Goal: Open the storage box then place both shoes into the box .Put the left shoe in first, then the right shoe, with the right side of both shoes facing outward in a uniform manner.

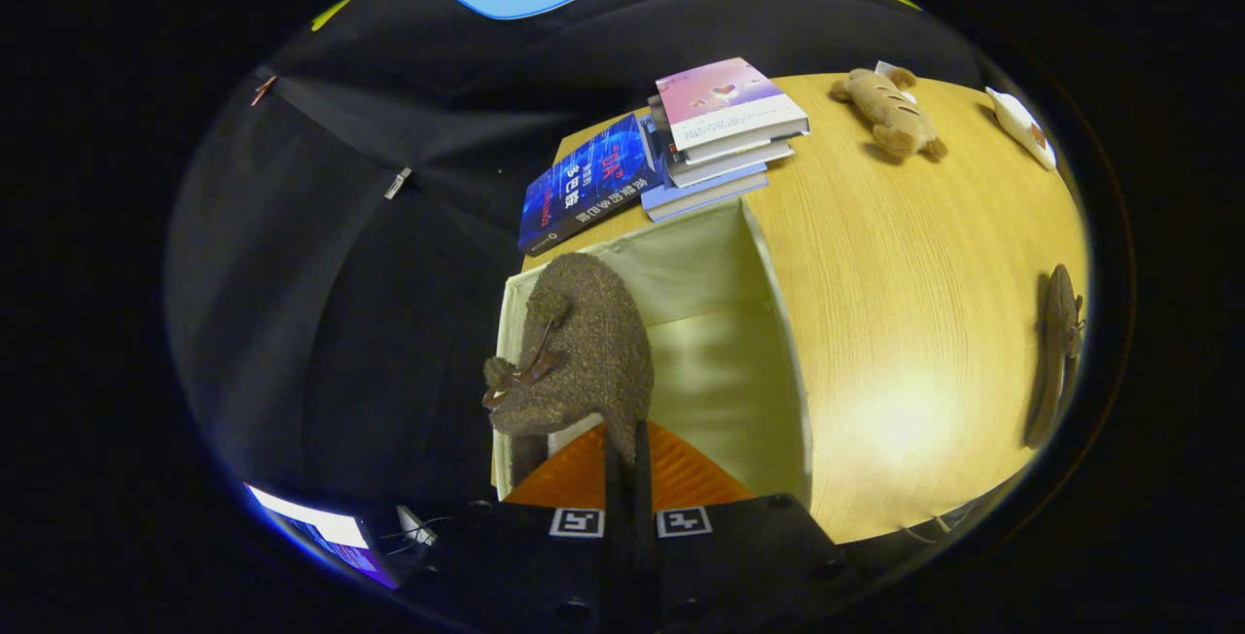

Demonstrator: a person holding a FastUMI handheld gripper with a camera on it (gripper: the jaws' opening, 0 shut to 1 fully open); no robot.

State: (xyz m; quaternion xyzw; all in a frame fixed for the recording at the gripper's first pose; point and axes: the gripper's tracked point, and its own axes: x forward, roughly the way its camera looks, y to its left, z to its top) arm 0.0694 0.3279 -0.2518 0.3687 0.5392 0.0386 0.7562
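Gripper point(627, 464) clenched on a brown shoe point(584, 352), pinching its edge; shoe hangs over the open storage box point(778, 342), against its left wall. Best lowered slowly, kept level, released once the sole rests on the floor. Second shoe point(1058, 352) lies on the table point(905, 303), well apart. Books point(725, 128) behind the box; plush toy point(890, 111) farther off.
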